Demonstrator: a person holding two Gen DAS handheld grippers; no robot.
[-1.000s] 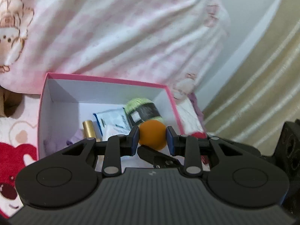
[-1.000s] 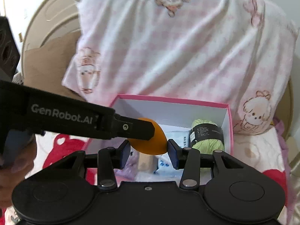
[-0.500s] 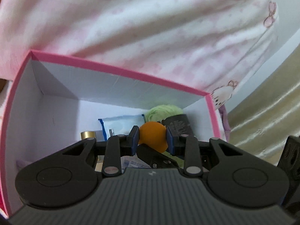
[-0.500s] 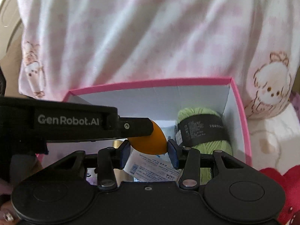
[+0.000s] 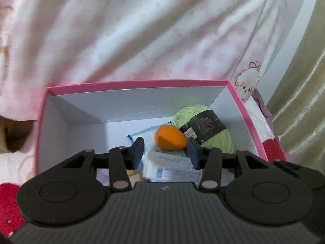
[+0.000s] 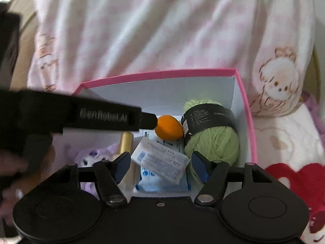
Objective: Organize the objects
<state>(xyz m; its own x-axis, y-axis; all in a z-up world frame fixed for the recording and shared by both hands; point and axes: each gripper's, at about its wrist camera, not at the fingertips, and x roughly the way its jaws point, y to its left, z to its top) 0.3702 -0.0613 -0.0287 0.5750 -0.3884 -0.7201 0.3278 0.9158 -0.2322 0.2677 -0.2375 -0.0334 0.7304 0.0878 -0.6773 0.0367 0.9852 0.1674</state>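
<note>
An orange egg-shaped sponge [image 5: 170, 137] [image 6: 168, 127] lies loose inside a pink-rimmed white box [image 5: 138, 83] [image 6: 158, 73], against a green yarn ball [image 5: 215, 140] [image 6: 213, 142]. My left gripper [image 5: 165, 150] is opening; its pads stand apart just short of the sponge and do not press on it. In the right wrist view the left gripper [image 6: 101, 116] reaches in from the left, its tip beside the sponge. My right gripper [image 6: 160, 164] is opening too, over white packets [image 6: 160, 160], with nothing gripped.
A gold tube [image 6: 127, 142] and a purple plush [image 6: 91, 156] also lie in the box. A pink and white cartoon blanket [image 5: 142, 30] bulges behind it. A beige curtain [image 5: 300, 81] hangs at the right. A hand [image 6: 12, 172] holds the left gripper.
Both grippers, shut on the orange sponge before, have sunk into the box and spread their jaws. The sponge has come free and now lies beside the yarn.
</note>
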